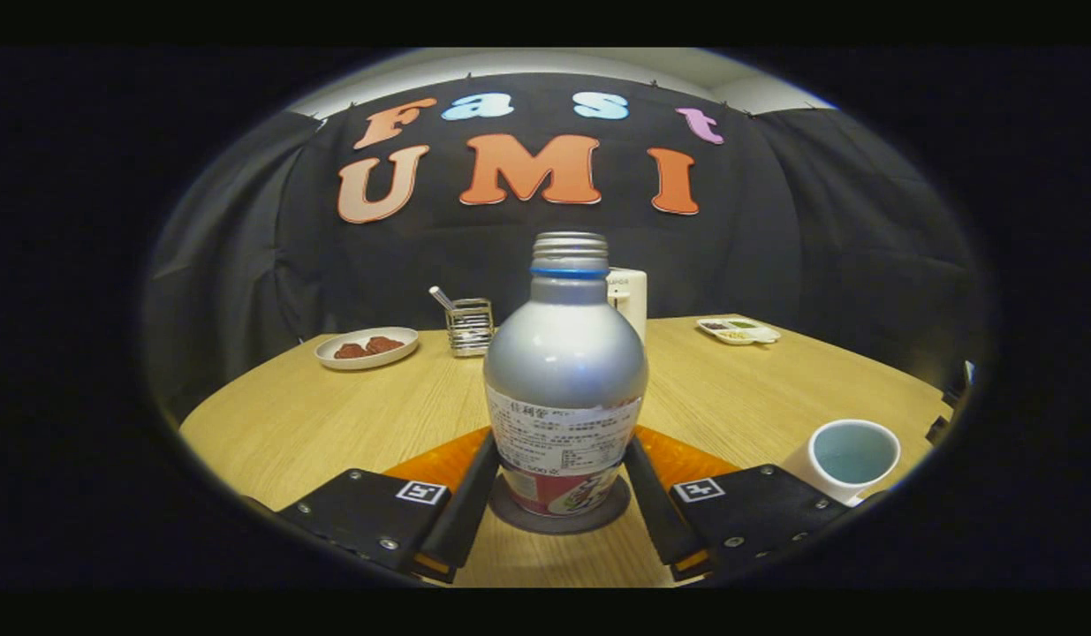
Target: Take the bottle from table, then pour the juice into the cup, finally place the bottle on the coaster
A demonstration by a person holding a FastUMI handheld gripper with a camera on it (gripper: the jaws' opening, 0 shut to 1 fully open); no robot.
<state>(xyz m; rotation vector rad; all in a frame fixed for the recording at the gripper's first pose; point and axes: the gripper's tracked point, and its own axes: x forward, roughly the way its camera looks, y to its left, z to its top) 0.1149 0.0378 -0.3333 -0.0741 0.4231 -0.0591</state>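
Your gripper (558, 490) has its two fingers one on each side of the bottle (564, 389), low on its labelled body. Each finger lies against the bottle's side, so the claw reads as clamped on the bottle.

The bottle stands upright with its cap off and its threaded neck bare. Its base sits on the dark round coaster (558, 521), which lies on the wooden table (333, 415) between the fingers. An orange mat (439, 464) shows under and behind the coaster on both sides of the bottle.

Note the surroundings:
- The cup (850, 455) stands to the right of the right finger, just beside the gripper body, upright, mouth open. You cannot tell from this view whether it holds liquid.
- A white plate (367, 346) with brown pieces sits well beyond the left finger.
- A wire holder (470, 325) with a utensil stands beyond the bottle, to its left.
- A white container (631, 300) stands directly behind the bottle, partly hidden by it.
- A small divided dish (739, 330) lies far right, near the table's back edge.
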